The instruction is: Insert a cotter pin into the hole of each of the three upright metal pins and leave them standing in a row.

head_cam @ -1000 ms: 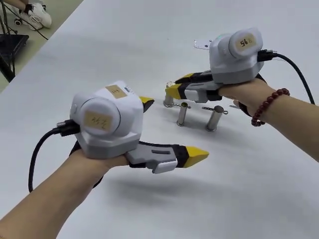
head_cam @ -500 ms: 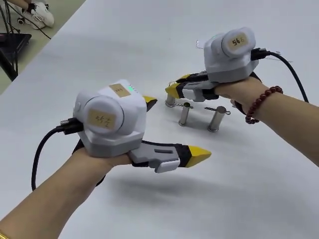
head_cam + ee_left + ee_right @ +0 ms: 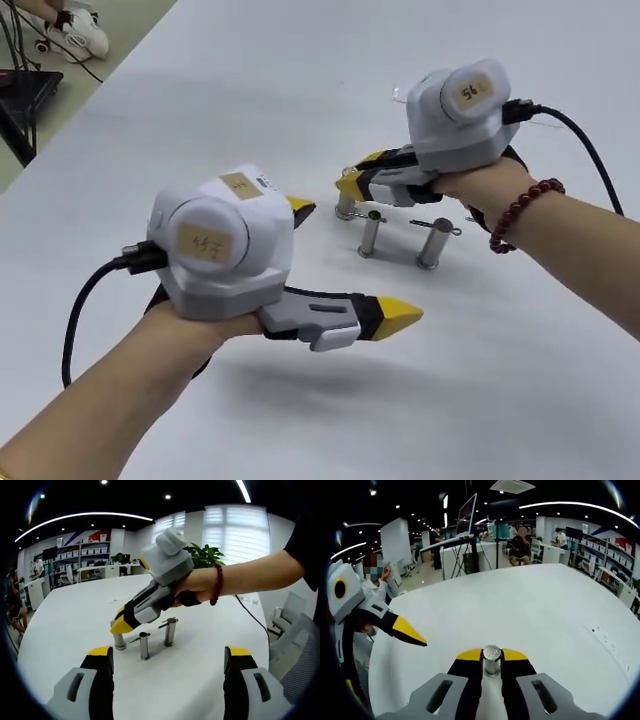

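Note:
Three upright metal pins stand in a row on the white table. In the head view the middle pin (image 3: 370, 232) and the right pin (image 3: 432, 243) each carry a thin cotter pin (image 3: 440, 225) through the top. My right gripper (image 3: 350, 182) reaches in from the right, and its yellow tips flank the top of the left pin (image 3: 345, 206). The right gripper view shows that pin (image 3: 491, 660) held between the narrow jaws of the right gripper (image 3: 491, 655). My left gripper (image 3: 350, 262) hovers nearer me, open and empty, facing the row (image 3: 144, 646).
The table's left edge (image 3: 90, 105) runs diagonally at the upper left, with floor and dark equipment (image 3: 15, 95) beyond. A small pale item (image 3: 400, 93) lies behind the right gripper. People sit at desks (image 3: 522, 542) far off. Bare table lies in front of the pins.
Nothing has visibly changed apart from a small shift of the head camera; both grippers keep their places and the right one stays on the left pin.

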Available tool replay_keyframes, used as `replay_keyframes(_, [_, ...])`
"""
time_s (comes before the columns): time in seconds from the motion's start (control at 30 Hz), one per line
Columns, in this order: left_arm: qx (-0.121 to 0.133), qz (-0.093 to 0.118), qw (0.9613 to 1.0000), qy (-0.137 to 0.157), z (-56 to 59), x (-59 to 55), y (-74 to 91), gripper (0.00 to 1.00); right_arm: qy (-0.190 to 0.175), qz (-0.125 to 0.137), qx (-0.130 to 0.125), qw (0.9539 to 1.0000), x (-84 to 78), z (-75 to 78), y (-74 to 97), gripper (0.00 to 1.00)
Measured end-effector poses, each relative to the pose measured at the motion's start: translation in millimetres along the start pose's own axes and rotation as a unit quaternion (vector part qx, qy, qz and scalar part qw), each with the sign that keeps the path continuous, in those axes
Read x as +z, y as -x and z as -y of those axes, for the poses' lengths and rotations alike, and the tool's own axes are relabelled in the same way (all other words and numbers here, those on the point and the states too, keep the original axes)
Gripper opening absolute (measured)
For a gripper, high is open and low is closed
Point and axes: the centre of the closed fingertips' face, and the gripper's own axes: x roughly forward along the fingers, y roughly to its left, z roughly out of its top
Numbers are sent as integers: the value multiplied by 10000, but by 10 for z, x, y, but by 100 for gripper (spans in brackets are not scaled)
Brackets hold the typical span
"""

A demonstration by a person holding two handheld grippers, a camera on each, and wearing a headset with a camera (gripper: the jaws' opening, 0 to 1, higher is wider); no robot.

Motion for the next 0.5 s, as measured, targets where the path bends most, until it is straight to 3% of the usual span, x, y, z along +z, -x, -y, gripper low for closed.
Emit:
replay_keyframes(0.23, [-34, -2, 10000, -32, 29, 3, -6, 89, 72, 44, -197, 9998, 70, 118, 197, 8])
replay_keyframes(0.5, [-60, 1, 10000, -78, 47, 10, -4, 90, 77, -80, -416, 9991, -22, 306, 405, 8])
